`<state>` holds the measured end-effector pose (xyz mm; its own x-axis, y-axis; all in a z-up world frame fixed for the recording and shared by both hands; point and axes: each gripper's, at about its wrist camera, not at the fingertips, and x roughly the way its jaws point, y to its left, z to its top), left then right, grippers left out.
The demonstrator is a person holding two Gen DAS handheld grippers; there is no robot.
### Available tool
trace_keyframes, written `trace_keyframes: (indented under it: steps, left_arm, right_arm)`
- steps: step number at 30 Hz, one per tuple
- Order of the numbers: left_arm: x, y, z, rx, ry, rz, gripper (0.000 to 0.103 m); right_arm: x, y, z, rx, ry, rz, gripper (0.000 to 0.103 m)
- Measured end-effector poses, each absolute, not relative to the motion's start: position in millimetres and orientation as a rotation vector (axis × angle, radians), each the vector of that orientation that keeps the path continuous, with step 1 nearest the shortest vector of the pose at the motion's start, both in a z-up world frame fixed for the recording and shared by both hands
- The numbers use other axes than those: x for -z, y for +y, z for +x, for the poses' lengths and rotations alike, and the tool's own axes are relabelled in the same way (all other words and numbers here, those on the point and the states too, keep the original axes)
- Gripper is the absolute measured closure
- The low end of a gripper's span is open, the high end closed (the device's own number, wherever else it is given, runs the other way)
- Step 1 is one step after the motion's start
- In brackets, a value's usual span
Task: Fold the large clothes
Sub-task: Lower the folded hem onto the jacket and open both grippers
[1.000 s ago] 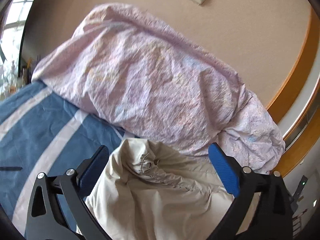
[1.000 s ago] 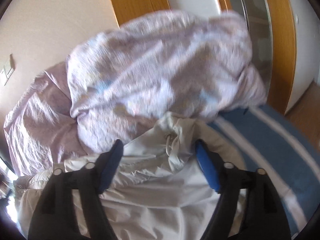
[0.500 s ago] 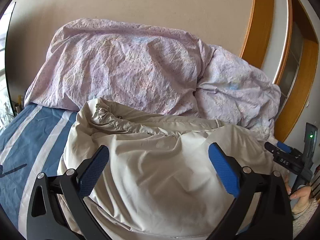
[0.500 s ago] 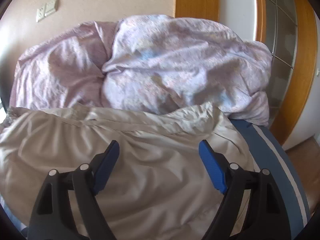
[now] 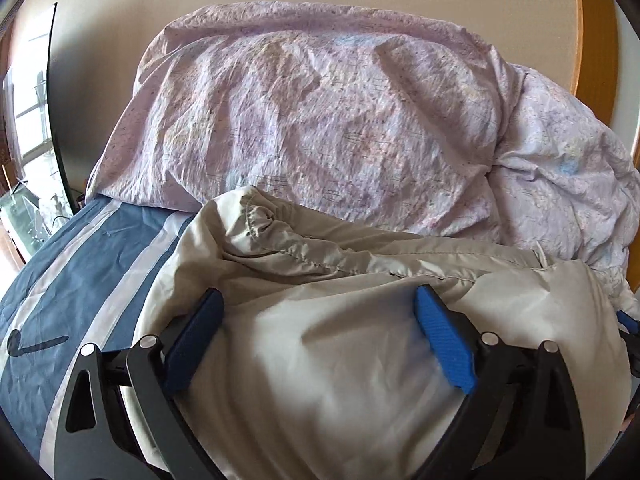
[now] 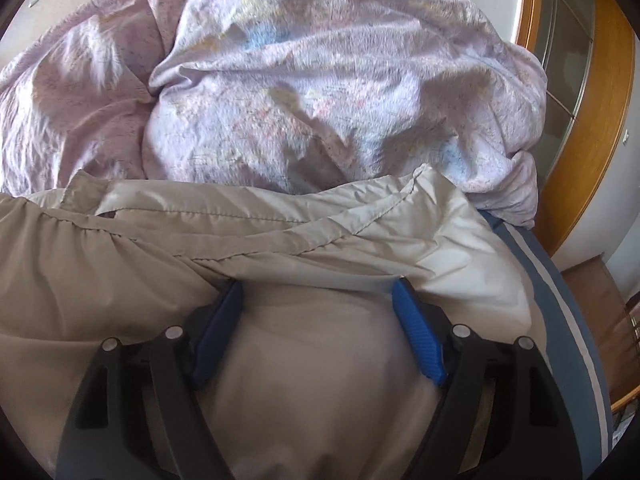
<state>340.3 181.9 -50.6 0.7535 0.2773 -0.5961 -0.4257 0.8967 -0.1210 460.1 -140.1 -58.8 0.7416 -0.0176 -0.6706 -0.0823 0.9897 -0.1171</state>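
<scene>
Left gripper (image 5: 316, 312) jaws spread wide, right gripper (image 6: 318, 296) likewise; crumpled beige nylon garment (image 5: 320, 360) fills lower centre between both. Lilac printed duvet (image 5: 320, 120) above; blue white-striped bedsheet (image 5: 80, 280) lower left

The right tongs (image 6: 318, 300), blue pads spread wide, rest on the beige garment (image 6: 160, 280) spread before the lilac duvet (image 6: 320, 80).

Jacket (image 5: 328, 360) is lying on the bedsheet (image 5: 60, 300) — duvet (image 5: 340, 120) is piling up behind it, against the wall (image 5: 120, 8).
</scene>
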Motion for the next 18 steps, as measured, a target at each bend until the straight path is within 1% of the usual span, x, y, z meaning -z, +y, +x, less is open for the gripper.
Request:
trace_keyframes:
  steps: [11,13,18]
  left_arm:
    - [67.9,198.8,356.5,-0.380,0.654,-0.299,0.004]
    - [71.4,201.0,361.1,-0.374,0.669,-0.304,0.001]
    - [79.6,204.2,370.4,-0.370,0.686,-0.319,0.001]
  right_arm:
    - [74.9,-157.8,473.5,-0.048,0.757,-0.024,0.023]
    - [78.0,-158.8,476.0,-0.051,0.760,-0.019,0.022]
    - [83.1,-158.1,484.8,-0.063,0.784,-0.012,0.020]
